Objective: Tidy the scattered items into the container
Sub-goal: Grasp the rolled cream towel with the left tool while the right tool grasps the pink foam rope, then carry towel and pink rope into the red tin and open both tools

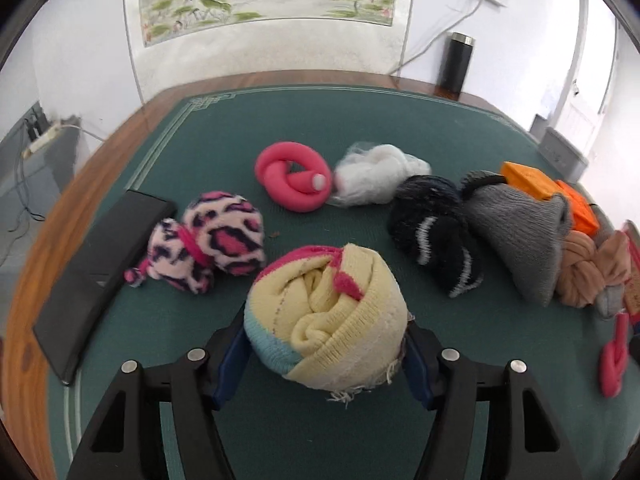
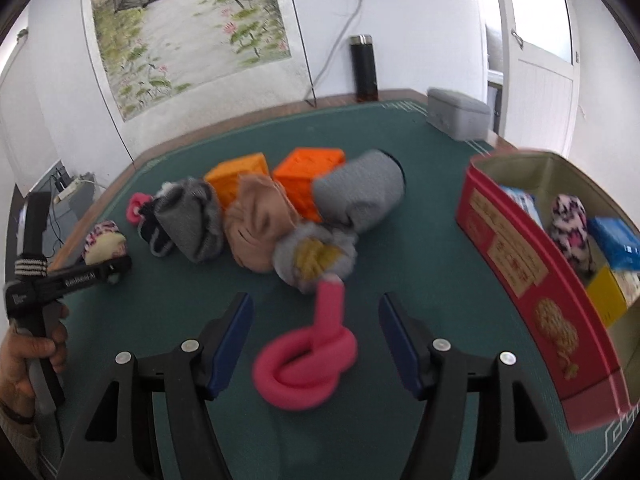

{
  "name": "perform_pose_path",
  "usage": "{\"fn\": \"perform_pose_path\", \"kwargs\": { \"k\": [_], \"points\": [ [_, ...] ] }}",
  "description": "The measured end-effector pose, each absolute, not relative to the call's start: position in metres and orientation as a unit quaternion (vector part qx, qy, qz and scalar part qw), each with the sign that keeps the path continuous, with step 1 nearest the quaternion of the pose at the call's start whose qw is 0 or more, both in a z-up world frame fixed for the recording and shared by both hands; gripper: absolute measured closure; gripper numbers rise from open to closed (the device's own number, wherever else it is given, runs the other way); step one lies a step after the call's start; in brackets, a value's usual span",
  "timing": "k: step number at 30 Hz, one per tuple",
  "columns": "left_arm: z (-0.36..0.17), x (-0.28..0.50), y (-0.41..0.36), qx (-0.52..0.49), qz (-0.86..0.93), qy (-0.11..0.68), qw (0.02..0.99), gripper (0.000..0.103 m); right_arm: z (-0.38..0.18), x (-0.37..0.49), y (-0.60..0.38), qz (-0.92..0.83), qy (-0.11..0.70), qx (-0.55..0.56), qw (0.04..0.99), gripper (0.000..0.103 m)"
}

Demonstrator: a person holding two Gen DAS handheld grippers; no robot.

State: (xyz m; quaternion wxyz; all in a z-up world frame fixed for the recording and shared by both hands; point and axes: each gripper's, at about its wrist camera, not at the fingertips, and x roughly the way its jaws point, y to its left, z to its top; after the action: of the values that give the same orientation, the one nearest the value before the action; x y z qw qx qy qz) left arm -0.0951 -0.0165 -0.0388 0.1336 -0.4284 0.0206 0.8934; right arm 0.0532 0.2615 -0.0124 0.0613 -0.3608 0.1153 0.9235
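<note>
My left gripper (image 1: 326, 354) is shut on a rolled yellow, pink and pale blue sock ball (image 1: 324, 316) over the green mat. It also shows at the far left of the right wrist view (image 2: 106, 254). My right gripper (image 2: 316, 336) is open, its fingers either side of a knotted pink foam tube (image 2: 306, 360) lying on the mat. The red tin container (image 2: 532, 280) stands at the right and holds a leopard sock, blue packets and a yellow block.
On the mat lie a leopard sock (image 1: 208, 240), another pink foam knot (image 1: 294, 178), white fluff (image 1: 378, 176), a black striped sock (image 1: 436, 232), grey socks (image 1: 520, 232), orange blocks (image 2: 308, 176) and a tan cloth (image 2: 260, 224). A black slab (image 1: 100, 280) lies left.
</note>
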Motion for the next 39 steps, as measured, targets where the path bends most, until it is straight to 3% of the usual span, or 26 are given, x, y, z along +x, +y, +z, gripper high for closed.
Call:
{"fn": "perform_pose_path", "kwargs": {
  "k": [10,14,24,39],
  "points": [
    [-0.005,-0.047,0.006,-0.376,0.907,0.044,0.186,0.037,-0.029,0.053,0.252,0.914,0.08,-0.393,0.057,0.035],
    [0.0,-0.038,0.019,-0.374,0.903,0.05,0.205,0.037,-0.028,0.053,0.244,0.918,0.07,-0.389,0.038,0.059],
    [0.007,-0.019,0.038,-0.364,0.902,0.059,0.223,0.037,-0.02,0.07,0.234,0.934,0.063,-0.35,0.032,0.066],
    [0.018,0.003,0.079,-0.35,0.908,0.062,0.221,0.037,-0.01,0.097,0.262,0.942,0.083,-0.322,0.052,0.066]
  ]
}}
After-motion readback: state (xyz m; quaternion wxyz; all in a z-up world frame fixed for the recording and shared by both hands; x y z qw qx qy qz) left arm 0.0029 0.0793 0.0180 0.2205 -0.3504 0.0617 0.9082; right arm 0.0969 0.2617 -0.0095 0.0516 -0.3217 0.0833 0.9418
